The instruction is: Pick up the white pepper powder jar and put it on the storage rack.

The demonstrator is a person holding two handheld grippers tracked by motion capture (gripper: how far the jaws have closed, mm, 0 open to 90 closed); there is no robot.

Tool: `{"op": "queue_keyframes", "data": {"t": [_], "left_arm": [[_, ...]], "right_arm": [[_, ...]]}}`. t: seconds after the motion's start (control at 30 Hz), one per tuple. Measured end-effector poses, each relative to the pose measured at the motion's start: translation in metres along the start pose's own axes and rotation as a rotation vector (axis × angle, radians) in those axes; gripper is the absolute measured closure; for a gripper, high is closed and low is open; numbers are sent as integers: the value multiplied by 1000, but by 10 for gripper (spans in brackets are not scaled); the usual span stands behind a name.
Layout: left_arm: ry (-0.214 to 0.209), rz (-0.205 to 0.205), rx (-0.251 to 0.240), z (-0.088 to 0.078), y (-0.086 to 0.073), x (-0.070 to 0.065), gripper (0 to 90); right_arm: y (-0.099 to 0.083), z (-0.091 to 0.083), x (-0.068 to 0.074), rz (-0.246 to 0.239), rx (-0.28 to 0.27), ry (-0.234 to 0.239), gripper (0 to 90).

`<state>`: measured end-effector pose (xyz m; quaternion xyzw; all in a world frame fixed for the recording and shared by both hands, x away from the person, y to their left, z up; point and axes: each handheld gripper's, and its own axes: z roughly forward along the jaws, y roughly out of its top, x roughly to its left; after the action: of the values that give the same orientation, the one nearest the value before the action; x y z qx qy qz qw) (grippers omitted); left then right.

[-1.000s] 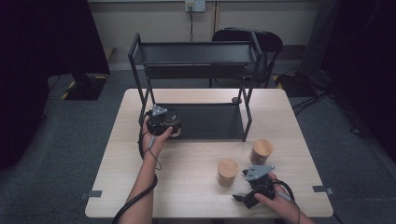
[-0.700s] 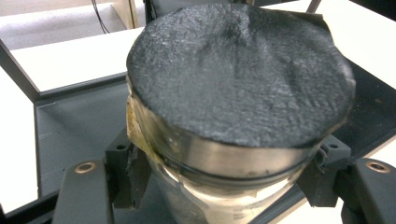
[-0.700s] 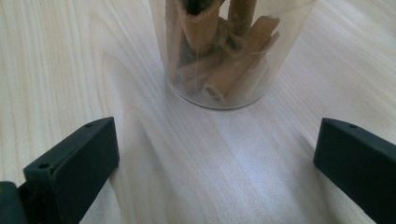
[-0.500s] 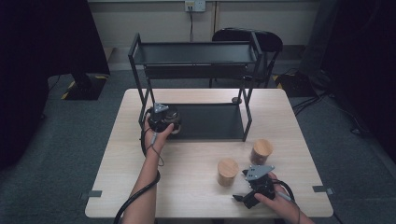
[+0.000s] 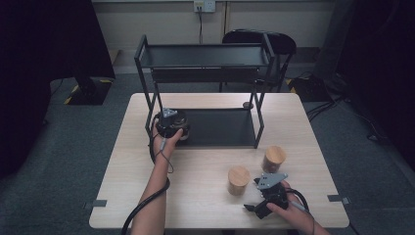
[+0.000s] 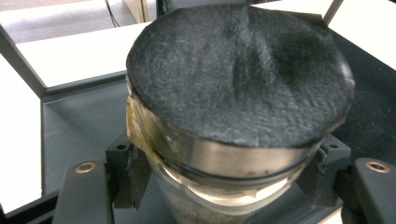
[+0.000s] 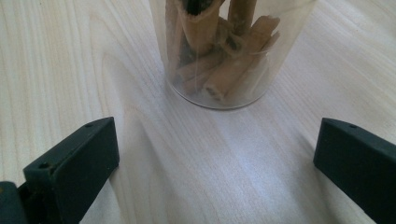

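Nearest the person, the right gripper is rested low on the front edge of the counter, its jaws spread wide with nothing between them; in the right gripper view a clear jar of cinnamon sticks is seen standing just ahead of the open jaws, apparently lined up as the next item to be taken. From above, this jar is shown as the nearer of two wooden-lidded jars, with a second wooden-lidded jar standing just behind it and to the right, both upright and apart from each other.

Farther off, the left gripper is held at the left front corner of the black shelf rack, over its dark bottom tray. Its jaws are clamped on the sides of a glass jar with a black felt-topped lid, gripped just under the lid so that the jar is kept upright. The jar is judged to be in the course of being set onto the bottom tray, whether already resting there cannot be told. The upper shelf is bare.
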<state>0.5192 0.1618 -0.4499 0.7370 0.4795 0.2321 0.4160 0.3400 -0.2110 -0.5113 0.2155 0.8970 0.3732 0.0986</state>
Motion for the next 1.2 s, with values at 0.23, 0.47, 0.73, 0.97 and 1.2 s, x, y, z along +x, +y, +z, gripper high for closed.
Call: {"op": "queue_keyframes", "data": {"t": [0.23, 0.47, 0.73, 0.97, 1.2], "left_arm": [[17, -2, 0, 1, 1, 3, 309], [29, -10, -1, 7, 1, 1, 309], [44, -8, -3, 11, 0, 0, 309], [58, -3, -3, 13, -2, 3, 309], [68, -23, -11, 16, -6, 5, 309]], "right_arm": [[0, 0, 0, 0, 0, 0, 0], [0, 0, 0, 0, 0, 0, 0], [0, 0, 0, 1, 0, 0, 0], [0, 0, 0, 1, 0, 0, 0], [0, 0, 0, 0, 0, 0, 0]]}}
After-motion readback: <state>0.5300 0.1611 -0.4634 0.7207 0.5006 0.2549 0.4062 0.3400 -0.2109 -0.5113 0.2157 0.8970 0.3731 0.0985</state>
